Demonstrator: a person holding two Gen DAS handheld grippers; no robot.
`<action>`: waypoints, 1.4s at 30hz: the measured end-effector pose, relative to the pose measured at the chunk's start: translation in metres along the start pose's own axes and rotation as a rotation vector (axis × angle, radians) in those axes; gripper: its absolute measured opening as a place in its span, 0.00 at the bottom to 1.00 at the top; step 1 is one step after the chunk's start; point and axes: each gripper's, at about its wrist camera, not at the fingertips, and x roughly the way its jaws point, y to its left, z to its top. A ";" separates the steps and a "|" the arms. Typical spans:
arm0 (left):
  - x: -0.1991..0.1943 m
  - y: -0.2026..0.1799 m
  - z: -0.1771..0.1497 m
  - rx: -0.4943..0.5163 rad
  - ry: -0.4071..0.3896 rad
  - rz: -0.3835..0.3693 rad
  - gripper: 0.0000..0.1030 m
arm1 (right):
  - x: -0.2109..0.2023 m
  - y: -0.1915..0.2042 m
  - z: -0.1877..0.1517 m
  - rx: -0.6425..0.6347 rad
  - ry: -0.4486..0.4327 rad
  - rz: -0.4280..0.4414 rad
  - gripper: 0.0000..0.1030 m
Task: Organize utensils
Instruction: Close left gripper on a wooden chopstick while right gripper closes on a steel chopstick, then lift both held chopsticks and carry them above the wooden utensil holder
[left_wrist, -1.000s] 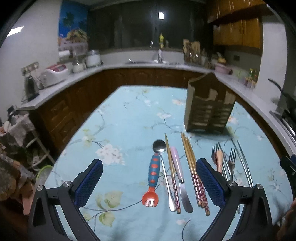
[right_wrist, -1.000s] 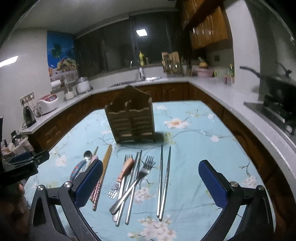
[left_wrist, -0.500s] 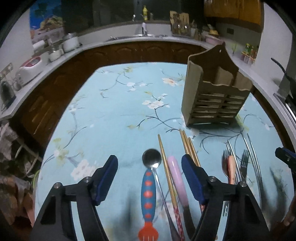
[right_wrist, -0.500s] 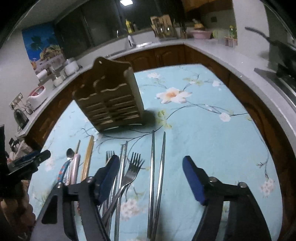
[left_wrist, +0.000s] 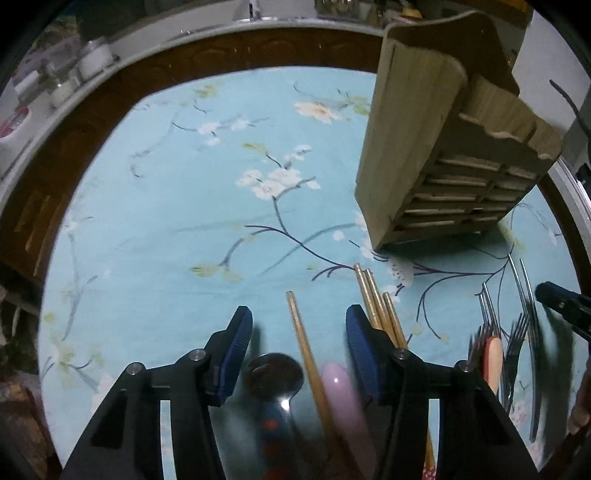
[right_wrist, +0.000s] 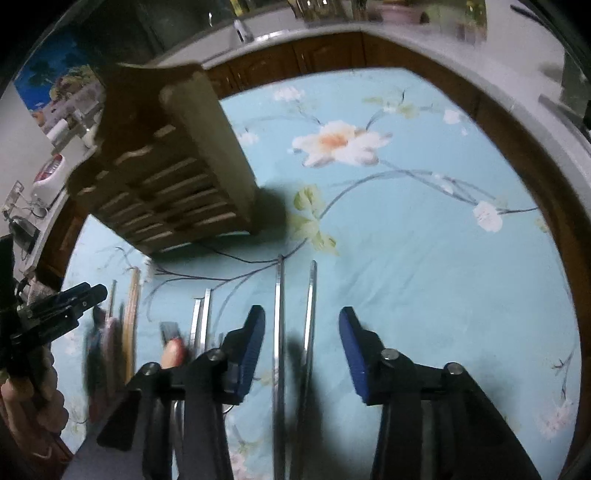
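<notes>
Both grippers point down at the tablecloth, jaws closing. Left gripper straddles spoon, one chopstick and a pink handle (nothing pinched). Right gripper straddles two metal chopsticks, untouched. Holder stands beyond.

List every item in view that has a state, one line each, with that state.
Left claw: closing, pads touching nothing; spoon, one wooden chopstick and a pink handle lie between them.
Right claw: closing, astride the metal chopsticks, not yet pressing them.
Wooden utensil holder: upright on the tablecloth; contents cannot be told.
Spoon: flat, ungrasped.
Wooden chopsticks: flat, loose.
Metal chopsticks: flat, side by side.
Forks: flat, bunched.
</notes>
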 end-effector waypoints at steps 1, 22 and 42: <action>0.004 -0.001 0.002 0.000 0.010 -0.005 0.50 | 0.005 -0.002 0.002 0.006 0.014 0.001 0.33; 0.030 -0.009 0.007 0.048 0.057 -0.010 0.04 | 0.035 0.012 0.027 -0.066 0.077 -0.084 0.05; -0.119 -0.002 -0.040 -0.046 -0.211 -0.160 0.04 | -0.054 0.017 0.014 -0.036 -0.107 0.062 0.04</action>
